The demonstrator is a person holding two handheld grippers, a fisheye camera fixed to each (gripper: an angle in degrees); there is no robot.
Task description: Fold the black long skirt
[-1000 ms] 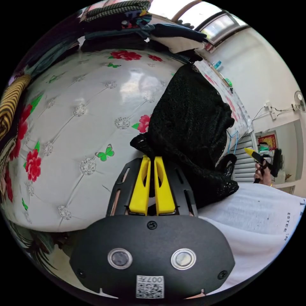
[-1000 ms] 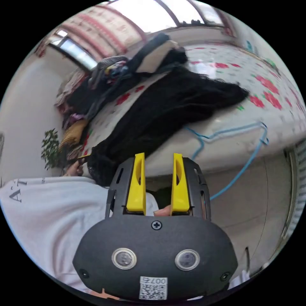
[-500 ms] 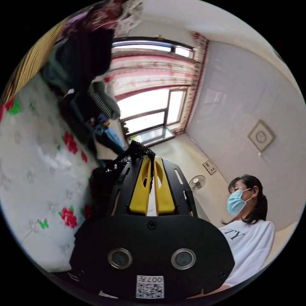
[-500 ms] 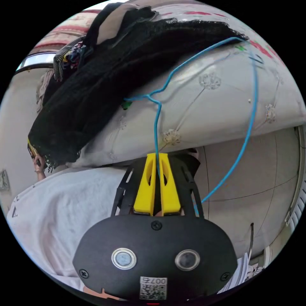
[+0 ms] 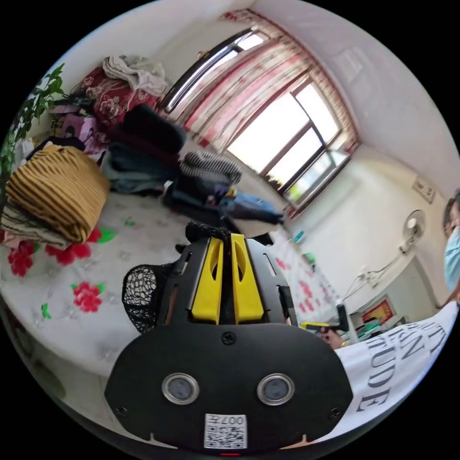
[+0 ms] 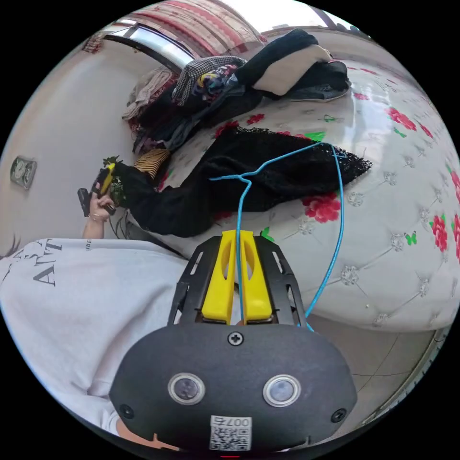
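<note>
The bed [image 6: 402, 268] takes up most of the room, its white tufted cover printed with red flowers and green butterflies. Along its far edge, under the window [image 5: 282, 143], lie piles of clothes [image 6: 225, 91]: dark folded things, a checked piece, a cream cushion-like bundle. In the left gripper view a folded yellow-and-black striped garment [image 5: 52, 191] sits near the bed's side edge.

The black long skirt [image 6: 249, 177] lies stretched across the bed, a lacy, net-like cloth running from the middle of the mattress toward the near edge, where one end is lifted off toward the person. That person stands at the bed's edge in a white T-shirt [image 6: 72, 306] with dark lettering.

The left claw [image 5: 226, 239] has its yellow jaws pressed together on a bunch of the skirt's black net, which sticks out above the tips and hangs beside the claw's frame. In the right gripper view this same claw [image 6: 106, 178] shows small, held in the person's hand [image 6: 98, 203] at the skirt's raised end.

The right claw [image 6: 235, 237] has its jaws drawn close, pinching the thin wire of a blue clothes hanger [image 6: 335, 220]. The wire runs up from between the tips, bends into its hook neck over the skirt, and loops out and down in front of the bed's near side.
</note>
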